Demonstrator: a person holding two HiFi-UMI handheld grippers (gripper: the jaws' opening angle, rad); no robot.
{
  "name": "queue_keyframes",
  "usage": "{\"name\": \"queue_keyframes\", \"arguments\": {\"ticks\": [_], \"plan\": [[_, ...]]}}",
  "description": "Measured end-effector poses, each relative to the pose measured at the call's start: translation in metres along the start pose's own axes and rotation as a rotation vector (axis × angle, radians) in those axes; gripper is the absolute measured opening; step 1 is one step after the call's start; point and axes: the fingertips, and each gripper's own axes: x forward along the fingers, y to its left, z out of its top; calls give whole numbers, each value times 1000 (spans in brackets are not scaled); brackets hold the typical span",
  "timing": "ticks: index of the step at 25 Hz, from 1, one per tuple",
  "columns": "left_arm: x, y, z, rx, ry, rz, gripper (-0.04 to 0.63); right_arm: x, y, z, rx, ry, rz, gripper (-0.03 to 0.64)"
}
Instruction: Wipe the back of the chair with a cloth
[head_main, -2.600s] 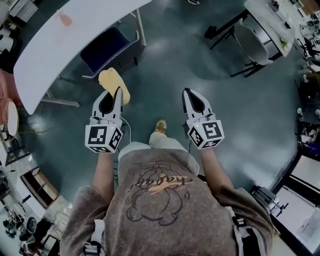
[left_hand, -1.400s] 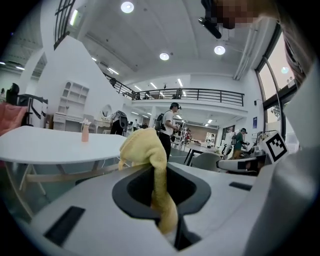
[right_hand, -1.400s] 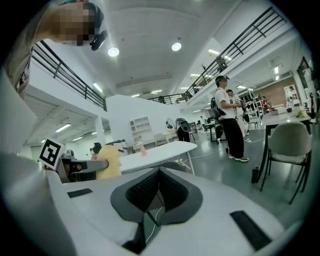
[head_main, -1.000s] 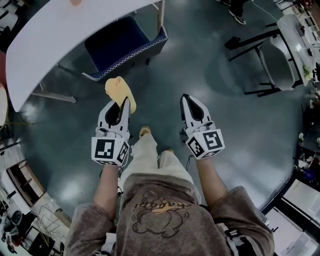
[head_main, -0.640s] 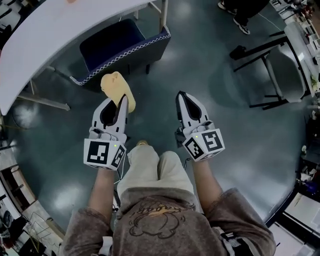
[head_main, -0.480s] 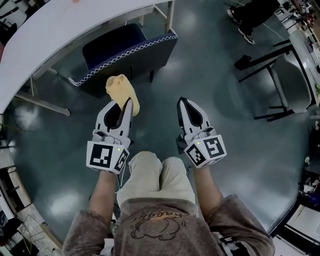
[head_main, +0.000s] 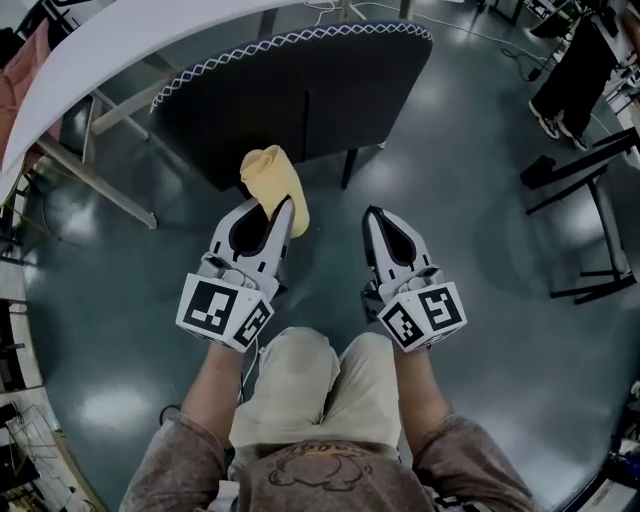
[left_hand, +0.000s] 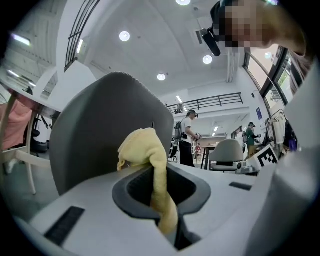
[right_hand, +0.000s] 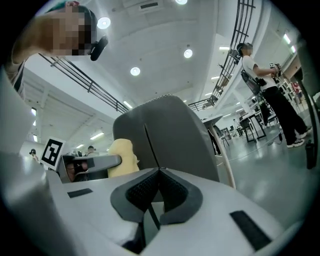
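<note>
Head view: the yellow cloth (head_main: 272, 177) is pinched between the closed jaws of the left gripper (head_main: 282, 210), bunched just in front of the dark chair back (head_main: 300, 90). The right gripper (head_main: 376, 218) is beside it, short of the chair back.

Left gripper view: the jaws are clamped on the cloth (left_hand: 147, 150), and the chair back (left_hand: 95, 135) is close behind.

Right gripper view: the jaws are together with nothing between them, facing the chair back (right_hand: 172, 137).

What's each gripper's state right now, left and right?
Left gripper: closed on the yellow cloth.
Right gripper: closed, nothing between its jaws.
</note>
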Motion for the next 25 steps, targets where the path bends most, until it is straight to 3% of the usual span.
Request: {"name": "queue_keyframes", "arguments": {"ticks": [6,12,18,25], "plan": [[-17,13,-29,38,-14,68,52,-9,5,-54,-21,8,42,25],[-32,17,-26,11,-26,99,52,-24,11,-64,-25,13,45,25],[-49,30,3,24,-71,139,52,-21,23,-63,-39,14,67,25],[-83,76,64,136,-116,234,52,-17,28,-71,-37,32,82,25]]}}
